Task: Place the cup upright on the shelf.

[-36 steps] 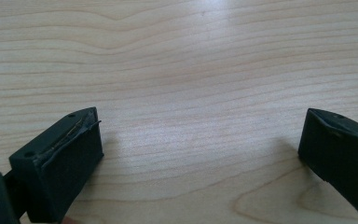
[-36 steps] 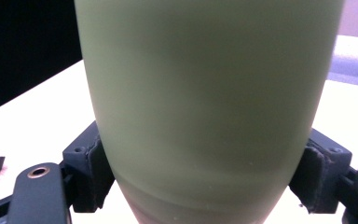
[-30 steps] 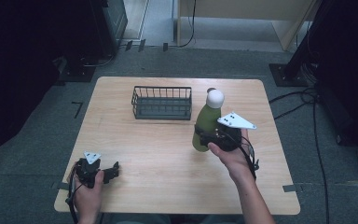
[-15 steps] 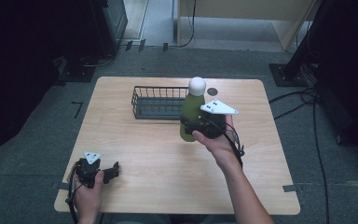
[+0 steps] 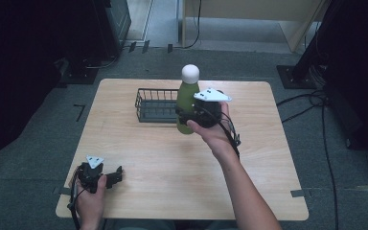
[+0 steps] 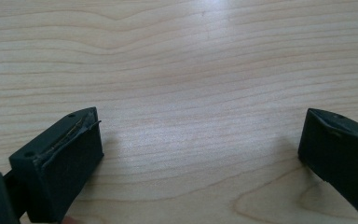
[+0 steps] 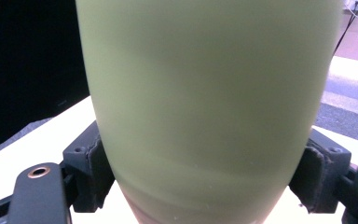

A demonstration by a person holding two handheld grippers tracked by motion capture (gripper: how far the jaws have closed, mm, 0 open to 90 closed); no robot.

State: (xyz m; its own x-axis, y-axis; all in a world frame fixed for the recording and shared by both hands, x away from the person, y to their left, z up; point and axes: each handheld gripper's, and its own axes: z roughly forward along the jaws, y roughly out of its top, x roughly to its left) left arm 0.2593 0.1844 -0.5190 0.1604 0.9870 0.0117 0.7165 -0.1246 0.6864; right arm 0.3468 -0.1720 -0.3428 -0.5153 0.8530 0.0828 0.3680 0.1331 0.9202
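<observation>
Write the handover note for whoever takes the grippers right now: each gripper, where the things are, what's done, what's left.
Right gripper: shut on the green bottle, held upright above the table, next to the wire basket.
Left gripper: open, nothing between its jaws, low over the table's near left corner.
Done: bottle gripped and lifted off the table.
Left: probably lower the bottle into the wire basket and release. The basket looks shallow, so the tall bottle may tip if stood up.
</observation>
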